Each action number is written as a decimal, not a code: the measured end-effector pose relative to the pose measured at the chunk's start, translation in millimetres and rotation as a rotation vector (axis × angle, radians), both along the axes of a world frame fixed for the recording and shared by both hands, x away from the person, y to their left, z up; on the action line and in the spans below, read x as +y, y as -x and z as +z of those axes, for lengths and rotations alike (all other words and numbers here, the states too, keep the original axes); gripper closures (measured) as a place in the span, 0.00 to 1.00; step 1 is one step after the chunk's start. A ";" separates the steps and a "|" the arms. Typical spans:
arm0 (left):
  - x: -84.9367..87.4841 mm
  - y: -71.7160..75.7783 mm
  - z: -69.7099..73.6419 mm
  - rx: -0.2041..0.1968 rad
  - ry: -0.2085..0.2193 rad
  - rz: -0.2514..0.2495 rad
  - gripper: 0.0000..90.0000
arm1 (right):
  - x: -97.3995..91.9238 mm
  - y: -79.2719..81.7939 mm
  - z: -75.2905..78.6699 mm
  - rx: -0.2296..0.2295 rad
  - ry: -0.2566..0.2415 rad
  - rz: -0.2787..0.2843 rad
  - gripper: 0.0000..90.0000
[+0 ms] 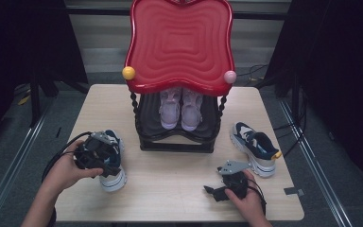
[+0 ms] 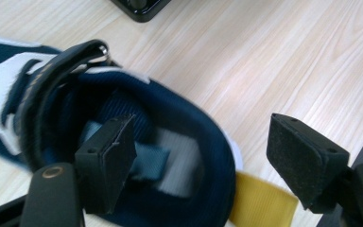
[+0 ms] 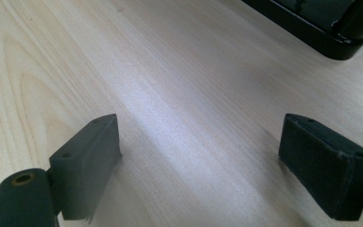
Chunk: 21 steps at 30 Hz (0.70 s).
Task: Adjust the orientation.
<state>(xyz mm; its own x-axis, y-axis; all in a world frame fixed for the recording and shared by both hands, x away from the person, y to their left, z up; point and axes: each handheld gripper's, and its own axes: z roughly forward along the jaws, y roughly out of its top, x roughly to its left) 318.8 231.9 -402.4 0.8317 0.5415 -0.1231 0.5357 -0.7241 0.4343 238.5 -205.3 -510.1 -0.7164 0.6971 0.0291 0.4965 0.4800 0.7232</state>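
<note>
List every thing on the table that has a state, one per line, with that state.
Left claw: open, one pad inside the navy shoe's opening, the other outside its heel.
Right claw: open, nothing between its pads, over bare table.
Navy shoe: upright on the table, strap undone.
Second navy shoe: upright, right of the rack, untouched.
Pink shoes: paired on the rack's lower shelf.
Red rack: upright, top shelf bare.

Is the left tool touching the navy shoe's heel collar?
Apart. In the left gripper view the left tool straddles the heel collar of the navy shoe: one pad hangs inside the opening, the other outside, with gaps on both sides.
</note>
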 end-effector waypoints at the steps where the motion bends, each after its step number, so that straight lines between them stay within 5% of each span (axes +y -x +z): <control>1: 0.2 0.3 1.1 0.006 -0.004 -0.013 0.27 | 0.0 0.0 0.0 0.000 -0.001 0.000 0.15; 15: -7.9 4.2 -2.6 0.013 -0.151 -0.135 0.38 | 0.1 -0.4 0.0 0.002 -0.002 -0.002 0.15; 19: -11.0 5.5 -2.2 0.008 -0.189 -0.172 0.46 | 0.1 -0.3 0.1 0.003 -0.002 -0.003 0.15; 21: -13.0 6.5 -1.3 0.015 -0.192 -0.193 0.59 | 0.1 -0.4 0.0 0.003 -0.003 -0.003 0.15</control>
<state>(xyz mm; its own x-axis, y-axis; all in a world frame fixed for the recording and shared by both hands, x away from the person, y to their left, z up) 312.3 218.9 -403.7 0.9205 0.3881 -0.0462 0.3854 -0.8817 0.2722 238.9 -205.2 -510.1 -0.7142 0.6991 0.0334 0.5004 0.4767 0.7227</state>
